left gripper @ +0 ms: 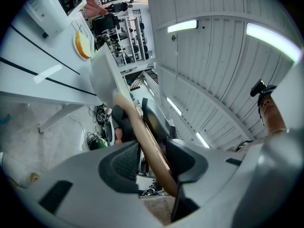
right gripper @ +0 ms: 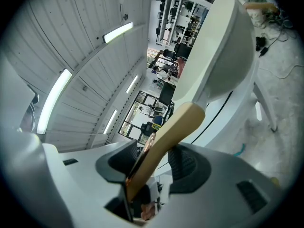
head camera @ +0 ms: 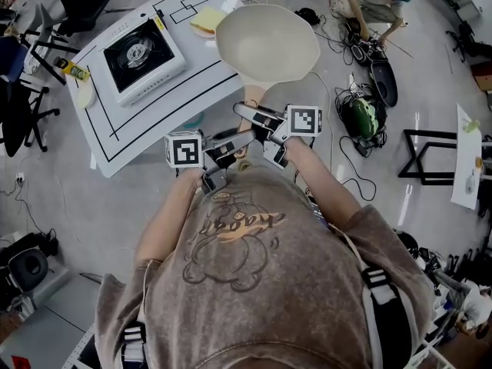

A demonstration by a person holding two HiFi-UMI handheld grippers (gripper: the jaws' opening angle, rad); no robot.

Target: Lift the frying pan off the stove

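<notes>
Head view: over a corner of the white table (head camera: 131, 141), clear of the portable stove (head camera: 142, 56), the cream frying pan (head camera: 267, 43) hangs aloft, its wooden handle (head camera: 253, 96) clamped by left gripper (left gripper: 153, 160) and right gripper (right gripper: 151, 164), jaws part-closed

Raised frying pan (head camera: 267, 43) is blocking the right corner of the desk (head camera: 131, 129), left claw (head camera: 229, 147) and right claw (head camera: 258, 118) are crowding its handle (head camera: 254, 97) close together, stove (head camera: 141, 56) is occupying the left part, and the bare lined strip between stove and pan is lying open for passage.
</notes>
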